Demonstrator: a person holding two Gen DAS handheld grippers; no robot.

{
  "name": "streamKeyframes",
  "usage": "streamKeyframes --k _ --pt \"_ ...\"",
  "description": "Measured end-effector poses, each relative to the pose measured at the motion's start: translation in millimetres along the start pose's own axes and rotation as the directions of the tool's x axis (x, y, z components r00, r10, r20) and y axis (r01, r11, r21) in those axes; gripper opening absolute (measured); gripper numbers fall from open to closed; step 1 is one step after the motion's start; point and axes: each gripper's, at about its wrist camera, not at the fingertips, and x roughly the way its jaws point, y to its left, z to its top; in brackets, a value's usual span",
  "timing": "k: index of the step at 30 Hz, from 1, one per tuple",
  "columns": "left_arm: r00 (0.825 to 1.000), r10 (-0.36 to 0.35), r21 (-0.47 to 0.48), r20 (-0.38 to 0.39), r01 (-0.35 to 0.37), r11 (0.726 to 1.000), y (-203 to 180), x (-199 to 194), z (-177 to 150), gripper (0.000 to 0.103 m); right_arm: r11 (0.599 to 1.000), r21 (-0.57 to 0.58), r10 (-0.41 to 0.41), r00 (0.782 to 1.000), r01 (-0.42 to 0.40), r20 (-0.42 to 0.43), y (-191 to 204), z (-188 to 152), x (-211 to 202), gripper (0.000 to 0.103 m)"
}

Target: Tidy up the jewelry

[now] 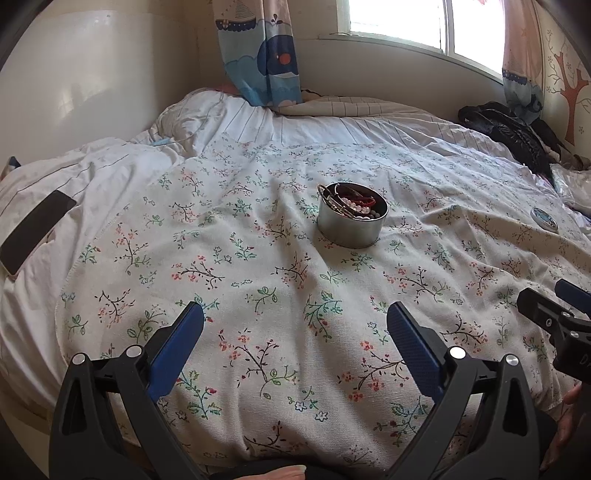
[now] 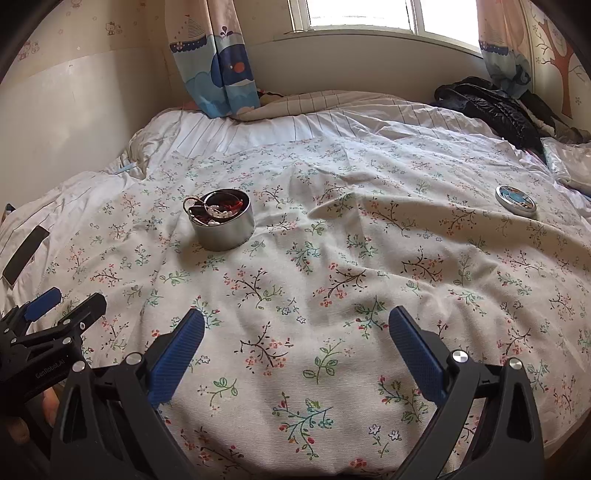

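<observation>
With both the left gripper and right gripper held wide open and empty, the light, rigid, slippery round tin of tangle-prone beaded bracelets is best gripped across its wall, its lid by the rim.

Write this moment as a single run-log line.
left gripper: open, empty | right gripper: open, empty | tin: uncovered, jewelry inside | lid: apart, right, on floral sheet

Bed under floral sheet; bright window behind; whale curtains; tree mural on right wall.
</observation>
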Motion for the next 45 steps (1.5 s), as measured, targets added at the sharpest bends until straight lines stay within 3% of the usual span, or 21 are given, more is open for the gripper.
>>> streamKeyframes --k 45 --pt "1.000 -0.007 0.003 -0.007 0.007 1.000 -2.6 1.7 -0.1 0.095 1.000 -0.007 -0.010 1.000 0.010 0.000 0.9 -0.4 0.0 0.096"
